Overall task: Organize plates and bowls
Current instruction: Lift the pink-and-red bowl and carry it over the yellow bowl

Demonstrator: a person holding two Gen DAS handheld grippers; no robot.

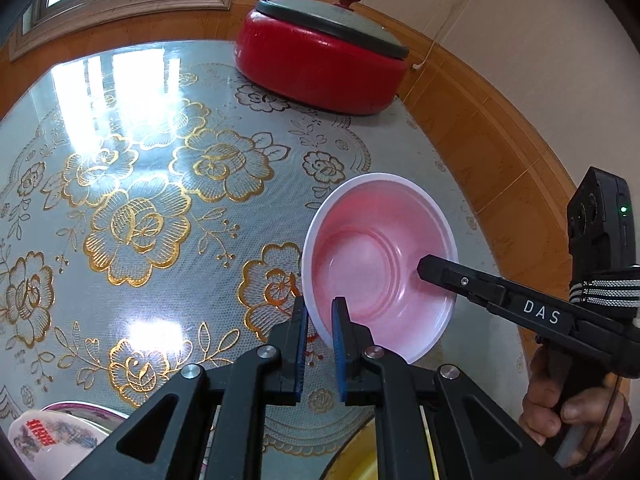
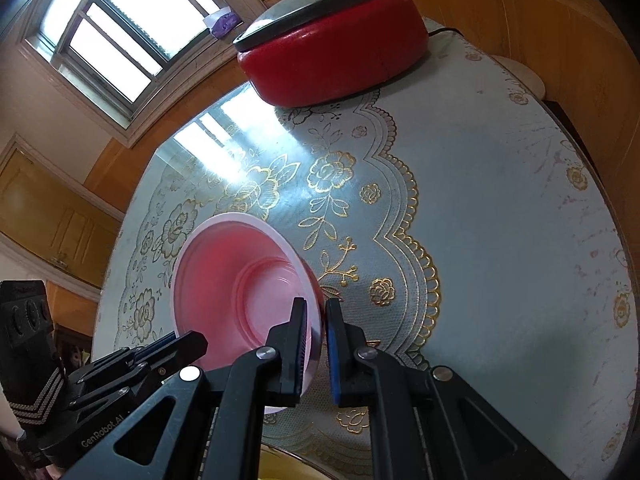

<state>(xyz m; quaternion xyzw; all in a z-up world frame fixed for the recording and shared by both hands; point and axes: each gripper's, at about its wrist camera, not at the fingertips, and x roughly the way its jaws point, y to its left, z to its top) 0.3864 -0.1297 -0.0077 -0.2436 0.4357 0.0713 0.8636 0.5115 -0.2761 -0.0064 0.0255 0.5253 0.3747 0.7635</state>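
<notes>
Pink plastic, thin and glossy, makes up the bowl point(image 1: 376, 264) I am holding: its inside is a soft rose shade that deepens to red near the far wall, with a pale, almost white rim and a stepped ring around the flat bottom. It is tilted, its mouth turned toward me, above the glass-topped table point(image 1: 120, 92) with the blue-grey cloth of gold-outlined flowers. My left gripper point(image 1: 320, 320) is clamped on the rim at the near left side, one blue-padded finger outside the wall and one inside. My right gripper point(image 2: 316, 320) is closed on the opposite edge in the same way, the rim pinched between its pads, so the bowl hangs between my two tools. In the left wrist view my right gripper reaches in from the right, with a hand point(image 1: 560, 412) wrapped around its handle. Well behind the bowl, at the far edge of the table, sits a round red electric pot point(image 1: 320, 68) under a grey lid with a red knob. A patterned dish point(image 1: 60, 436) peeks in at the bottom left corner of that view.
</notes>
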